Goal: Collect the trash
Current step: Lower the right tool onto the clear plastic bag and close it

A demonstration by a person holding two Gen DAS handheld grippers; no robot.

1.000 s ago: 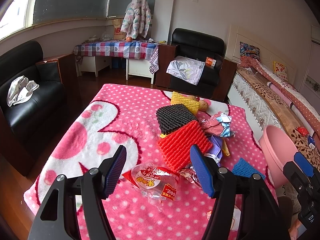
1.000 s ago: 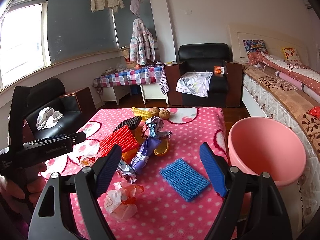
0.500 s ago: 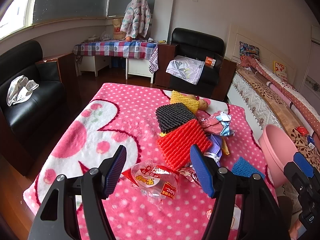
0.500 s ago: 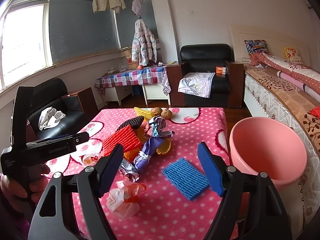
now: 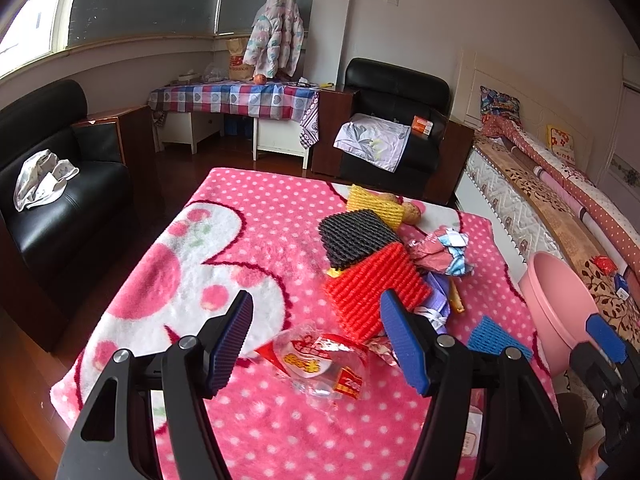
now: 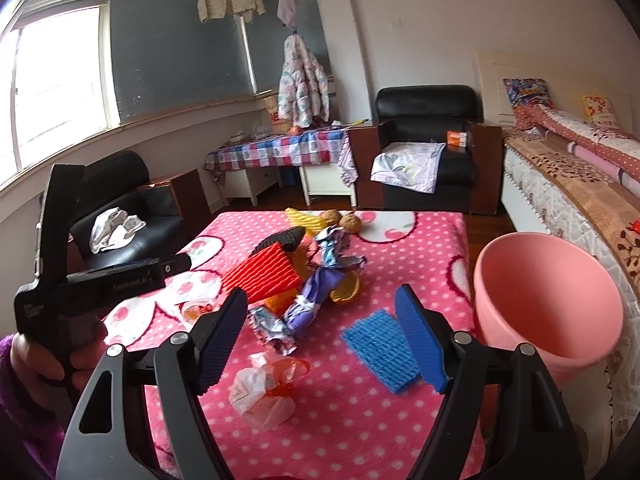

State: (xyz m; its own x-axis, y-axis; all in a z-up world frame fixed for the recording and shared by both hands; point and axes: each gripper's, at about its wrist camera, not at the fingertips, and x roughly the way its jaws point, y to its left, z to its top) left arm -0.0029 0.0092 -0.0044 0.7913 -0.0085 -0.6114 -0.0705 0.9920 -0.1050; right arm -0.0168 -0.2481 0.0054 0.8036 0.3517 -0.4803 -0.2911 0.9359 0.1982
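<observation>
Trash lies on a pink polka-dot blanket (image 5: 256,216). My left gripper (image 5: 316,344) is open above a clear red-and-yellow snack wrapper (image 5: 320,364). Beyond it lie a red foam net (image 5: 372,288), a black foam net (image 5: 356,236), a yellow foam net (image 5: 374,204) and crumpled wrappers (image 5: 440,248). My right gripper (image 6: 320,340) is open above a purple wrapper (image 6: 308,304), a silver wrapper (image 6: 272,328), a crumpled plastic bag (image 6: 264,388) and a blue foam net (image 6: 380,348). A pink bin (image 6: 548,300) stands at the right; it also shows in the left wrist view (image 5: 556,304).
Two brown round fruits (image 6: 340,220) lie at the blanket's far edge. A black sofa (image 5: 52,200) stands on the left, a black armchair (image 5: 396,120) and a checked-cloth table (image 5: 236,100) behind, a bed (image 6: 580,184) on the right.
Both grippers stay open and nearly still. The right gripper's view has shifted slightly, the trash sitting a little lower and nearer between its fingers.
</observation>
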